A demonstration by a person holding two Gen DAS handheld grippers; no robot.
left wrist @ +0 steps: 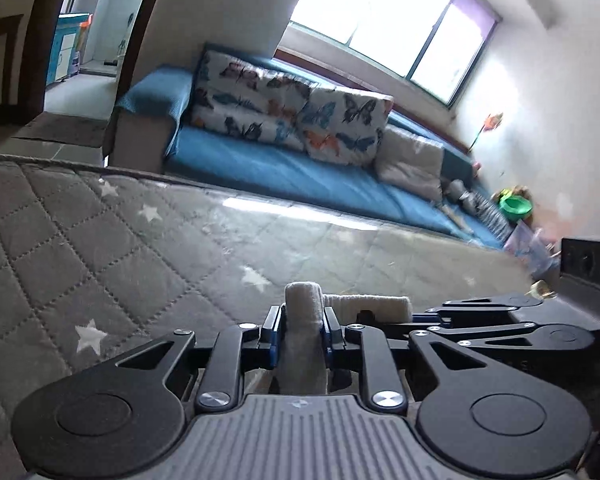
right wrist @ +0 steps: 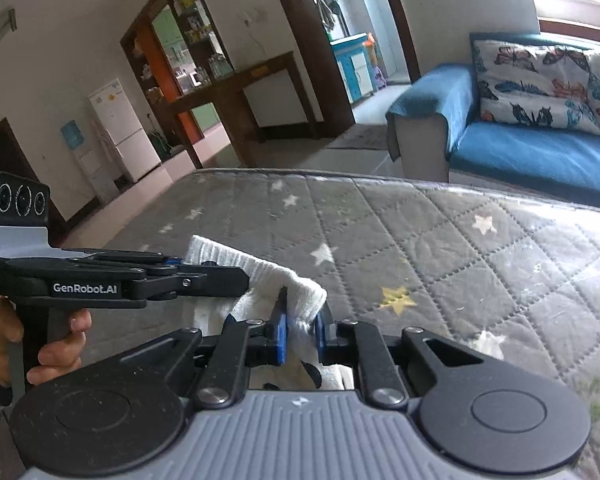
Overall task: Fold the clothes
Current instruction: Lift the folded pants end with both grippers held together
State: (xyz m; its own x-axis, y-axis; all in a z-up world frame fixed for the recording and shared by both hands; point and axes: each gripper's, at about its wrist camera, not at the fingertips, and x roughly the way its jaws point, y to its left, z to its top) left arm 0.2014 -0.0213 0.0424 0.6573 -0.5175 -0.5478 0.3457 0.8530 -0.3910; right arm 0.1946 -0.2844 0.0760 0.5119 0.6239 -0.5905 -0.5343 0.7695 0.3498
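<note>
Garment: a small white ribbed knit piece of clothing (right wrist: 284,280), soft and stretchy, its shape not plain to read; it hangs just above the near edge of the grey quilted mattress with white stars (right wrist: 440,248), held between the two tools and not lying flat.
Left gripper (left wrist: 302,330): clamped together on a bunched fold of the white knit; the cloth stands up between the blue pads as a narrow roll.
Right gripper (right wrist: 300,330): also pinched together on the same garment, at its ribbed hem; a dark printed patch shows below the pads.
Spacing: in the right wrist view the left tool sits just beside the right one, on its left side, with a person's hand (right wrist: 52,344) around its handle; little cloth spans between them.
Risk, slip: each grip takes only a thick wad near an edge, so a pull apart could, I judge, drag the knit out of one pair of pads.
Risk, bad fold: bunched cloth may land on the mattress crumpled, giving a crooked crease.
Risk, collision: the tools are so near each other that a turn could knock their linkages together.
Surroundings: beyond the mattress stands a blue sofa (left wrist: 300,176) with butterfly-print cushions (left wrist: 260,100), well apart from the work.
</note>
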